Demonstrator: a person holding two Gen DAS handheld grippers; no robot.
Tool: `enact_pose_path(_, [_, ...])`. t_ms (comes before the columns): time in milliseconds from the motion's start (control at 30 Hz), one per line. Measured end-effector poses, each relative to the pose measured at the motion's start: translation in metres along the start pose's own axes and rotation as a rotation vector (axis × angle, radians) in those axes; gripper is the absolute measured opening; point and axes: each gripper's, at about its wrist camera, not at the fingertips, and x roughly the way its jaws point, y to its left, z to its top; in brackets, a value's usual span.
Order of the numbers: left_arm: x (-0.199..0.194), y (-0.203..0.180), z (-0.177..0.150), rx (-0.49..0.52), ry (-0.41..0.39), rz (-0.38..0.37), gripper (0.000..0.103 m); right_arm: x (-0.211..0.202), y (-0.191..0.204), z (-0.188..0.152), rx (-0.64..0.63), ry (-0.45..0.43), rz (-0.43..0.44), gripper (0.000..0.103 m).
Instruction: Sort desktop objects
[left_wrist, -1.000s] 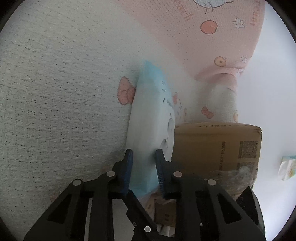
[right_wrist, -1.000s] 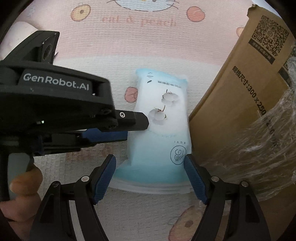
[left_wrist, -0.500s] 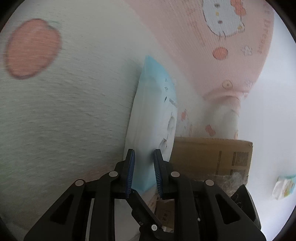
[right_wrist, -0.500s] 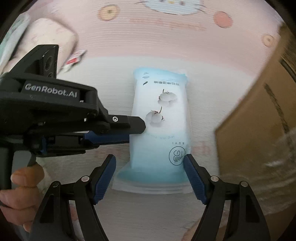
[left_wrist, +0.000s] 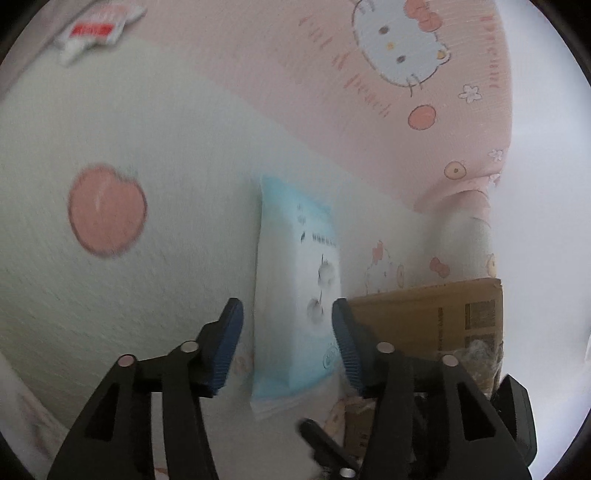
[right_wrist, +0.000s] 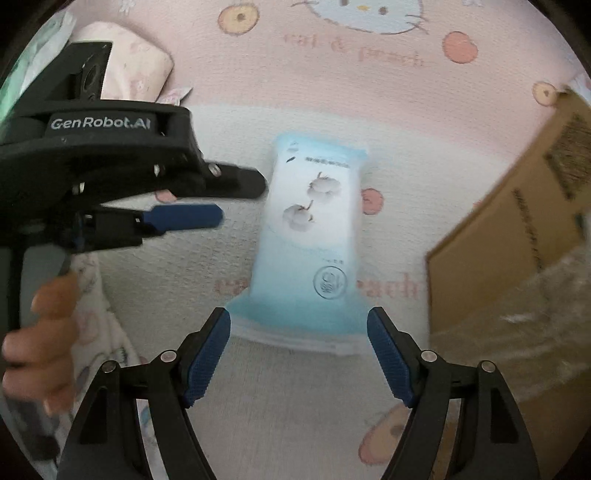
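A light-blue tissue pack (left_wrist: 295, 295) (right_wrist: 314, 236) printed with cotton bolls lies flat on the pink and white cartoon mat (right_wrist: 332, 92). My left gripper (left_wrist: 286, 317) has its jaws opening, and the pads do not touch the pack. From the right wrist view the left gripper (right_wrist: 236, 199) hangs just left of the pack, clear of its edge, and a hand (right_wrist: 40, 332) grips its handle. My right gripper (right_wrist: 299, 325) hovers open above the pack's near sealed end, with its blue pads wider than the pack.
A brown cardboard box (right_wrist: 517, 240) (left_wrist: 424, 317) with crinkled clear plastic (right_wrist: 535, 314) stands right of the pack. A small red and white sachet (left_wrist: 92, 29) lies at the mat's far left. A pink soft packet (right_wrist: 136, 70) sits at the back left.
The left gripper let go of the pack's edge, spread its jaws and drew back away from it. The right gripper rose a little, so the pack looks smaller.
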Motion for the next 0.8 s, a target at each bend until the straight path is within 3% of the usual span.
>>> enact_pose_path(167, [-0.005,0.001,0.019,0.057,-0.010,0.051,0.056,-0.009,-0.006,-0.008,0.031,0.045,-0.045,0.075])
enact_pose_path(300, [-0.005,-0.007,0.040,0.170,-0.054,0.106,0.056,-0.006,-0.008,-0.013,0.032,0.098,-0.078,0.074])
enact_pose_path(367, [-0.002,-0.011,0.046,0.200,-0.052,0.091,0.055,-0.003,-0.007,-0.013,0.030,0.123,-0.127,0.059])
enact_pose_path(400, [0.001,-0.013,0.051,0.224,-0.041,0.076,0.048,-0.002,-0.007,-0.013,0.034,0.136,-0.134,0.030])
enact_pose_path(433, [0.004,-0.015,0.055,0.252,-0.029,0.080,0.036,0.000,-0.007,-0.012,0.041,0.156,-0.132,0.020])
enact_pose_path(500, [0.011,-0.018,0.060,0.302,-0.015,0.122,0.022,0.003,-0.006,-0.011,0.045,0.182,-0.131,0.020])
enact_pose_path(567, [0.015,-0.018,0.064,0.335,-0.022,0.142,0.018,0.005,-0.002,-0.010,0.032,0.198,-0.128,0.020])
enact_pose_path(633, [0.019,-0.018,0.071,0.317,-0.035,0.109,0.010,0.007,0.002,-0.009,0.019,0.219,-0.117,0.020])
enact_pose_path(733, [0.024,-0.022,0.083,0.324,-0.069,0.064,0.010,0.011,0.007,-0.009,0.005,0.244,-0.120,0.020])
enact_pose_path(800, [0.033,-0.026,0.090,0.336,-0.047,0.034,0.010,0.014,0.009,-0.009,0.001,0.266,-0.134,0.020])
